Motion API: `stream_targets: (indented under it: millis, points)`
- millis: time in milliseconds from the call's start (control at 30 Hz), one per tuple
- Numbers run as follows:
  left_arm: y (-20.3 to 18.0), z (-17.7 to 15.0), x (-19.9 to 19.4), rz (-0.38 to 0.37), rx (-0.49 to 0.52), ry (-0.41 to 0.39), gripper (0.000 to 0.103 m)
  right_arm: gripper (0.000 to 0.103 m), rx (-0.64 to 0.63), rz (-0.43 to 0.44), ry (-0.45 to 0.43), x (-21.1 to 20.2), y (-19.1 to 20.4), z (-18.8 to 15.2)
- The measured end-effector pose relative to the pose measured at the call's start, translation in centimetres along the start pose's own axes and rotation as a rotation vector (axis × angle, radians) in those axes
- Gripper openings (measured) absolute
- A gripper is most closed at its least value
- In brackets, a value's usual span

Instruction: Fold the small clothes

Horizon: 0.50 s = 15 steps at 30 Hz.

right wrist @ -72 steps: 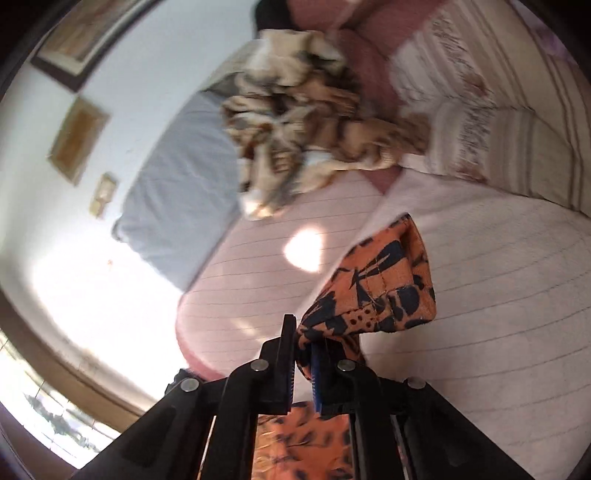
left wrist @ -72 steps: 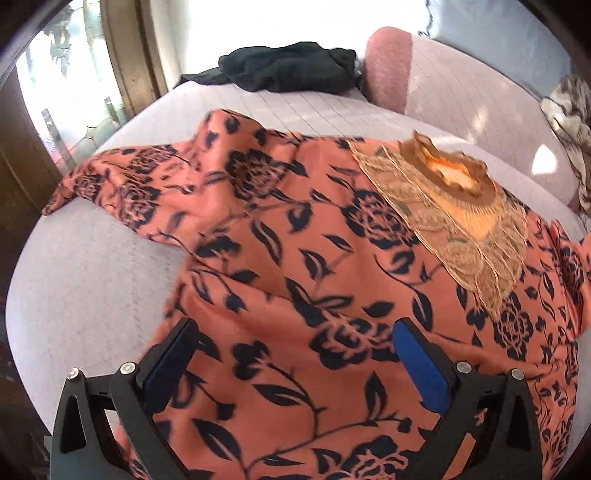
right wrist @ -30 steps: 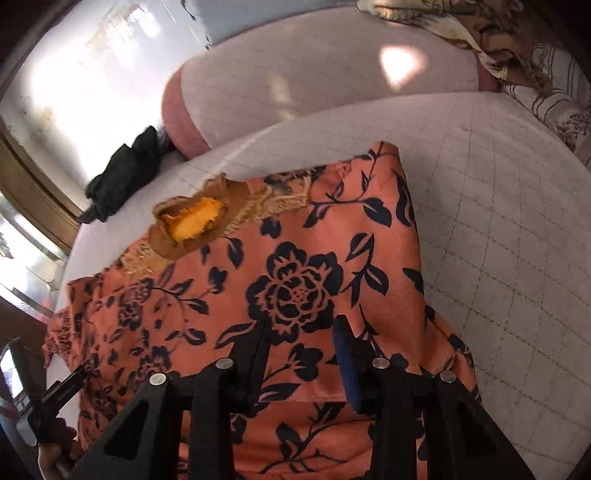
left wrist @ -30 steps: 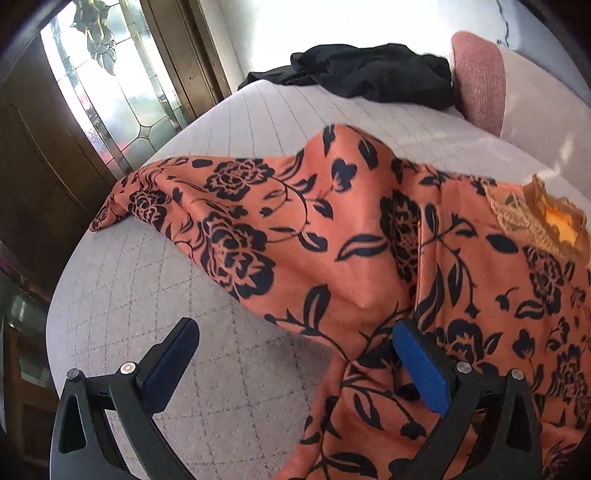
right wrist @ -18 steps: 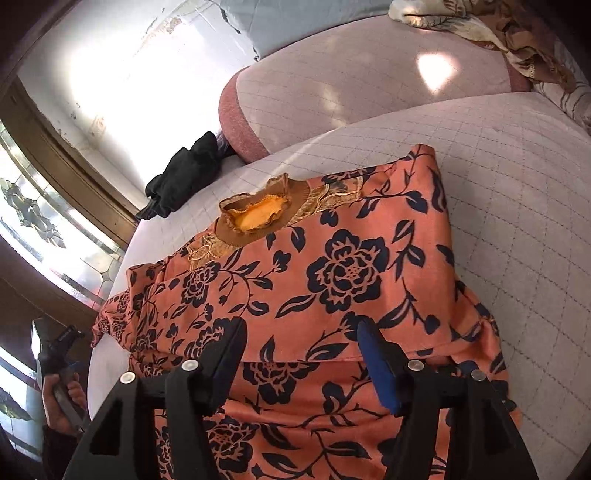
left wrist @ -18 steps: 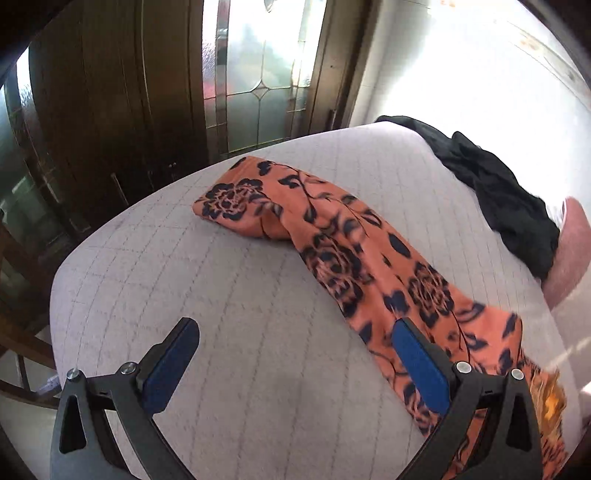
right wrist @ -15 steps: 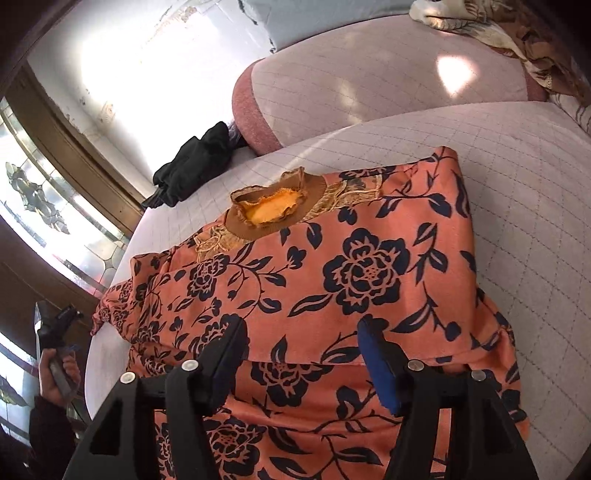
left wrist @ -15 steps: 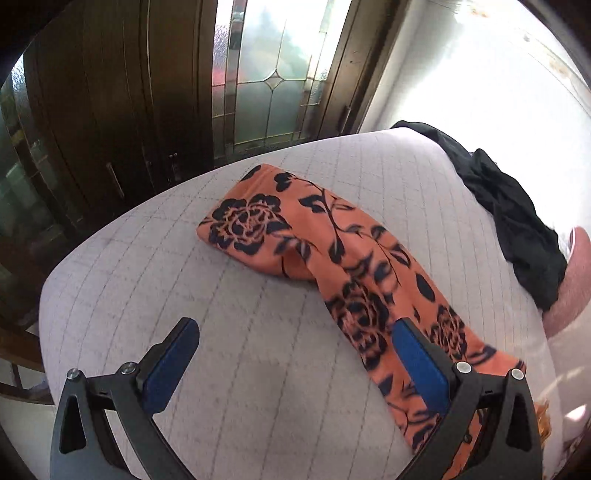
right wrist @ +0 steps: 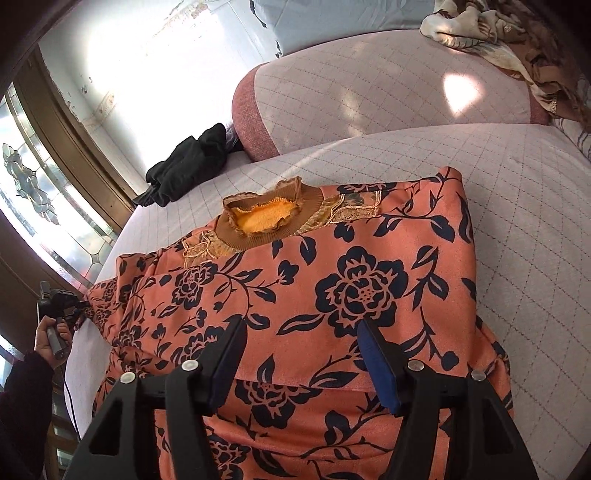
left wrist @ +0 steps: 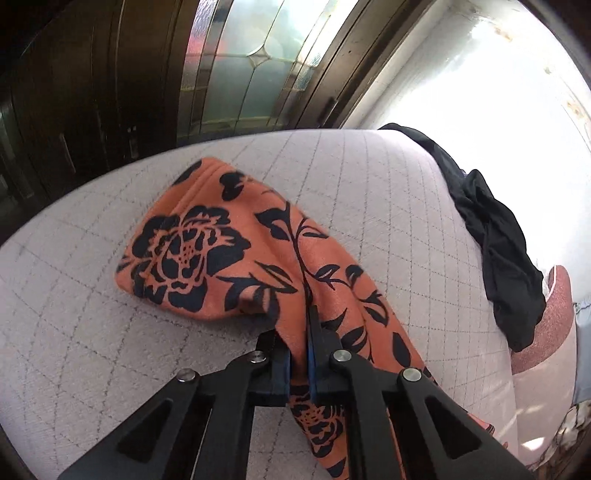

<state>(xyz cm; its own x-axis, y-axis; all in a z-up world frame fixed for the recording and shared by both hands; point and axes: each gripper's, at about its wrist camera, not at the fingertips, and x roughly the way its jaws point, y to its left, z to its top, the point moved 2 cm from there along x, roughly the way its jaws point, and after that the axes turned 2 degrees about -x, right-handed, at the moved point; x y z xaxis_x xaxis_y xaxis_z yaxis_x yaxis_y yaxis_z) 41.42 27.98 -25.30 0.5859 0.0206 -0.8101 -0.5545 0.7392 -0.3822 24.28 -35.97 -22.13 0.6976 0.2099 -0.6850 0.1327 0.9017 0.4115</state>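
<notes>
Left gripper (left wrist: 298, 349) is clamped on the sleeve (left wrist: 236, 251), pads mostly buried in fabric; right gripper (right wrist: 303, 354) hangs wide apart over the top (right wrist: 332, 288).

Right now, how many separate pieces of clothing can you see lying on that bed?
3. The orange floral top spread in front, a black garment near the window edge, and a crumpled beige patterned cloth on the far cushion. More may be hidden.

You're working on a pale quilted bed (right wrist: 524, 236) with diamond stitching. An orange, black-flowered garment (right wrist: 354, 288) lies spread across its near half, a crumpled black garment (right wrist: 188, 166) rests at the far left edge, and a pink-edged bolster (right wrist: 369, 92) lies along the far side.
</notes>
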Motion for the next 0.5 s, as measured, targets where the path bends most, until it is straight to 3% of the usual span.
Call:
stream_targets:
  millis: [100,267,367,500]
  points:
    - [-3.5,-0.5,-4.0,-0.019,0.131,-0.066,0.006,0.067,0.028,0.000,-0.034,-1.0,-0.7,0.5]
    - [-12.1,-3.2,-12.4,-0.134,0.373,-0.099,0.006,0.067,0.135,0.012,-0.077,-2.8,-2.9,1.3]
    - [-18.2,-7.6,-17.1,-0.201,0.536,-0.096,0.006,0.067,0.195,0.014,-0.108,-4.2,-4.5,1.7]
    - [-25.8,-16.0,-21.5,-0.269,0.742,-0.049,0.006,0.067,0.242,-0.011,-0.151,-6.2,-6.9,1.9]
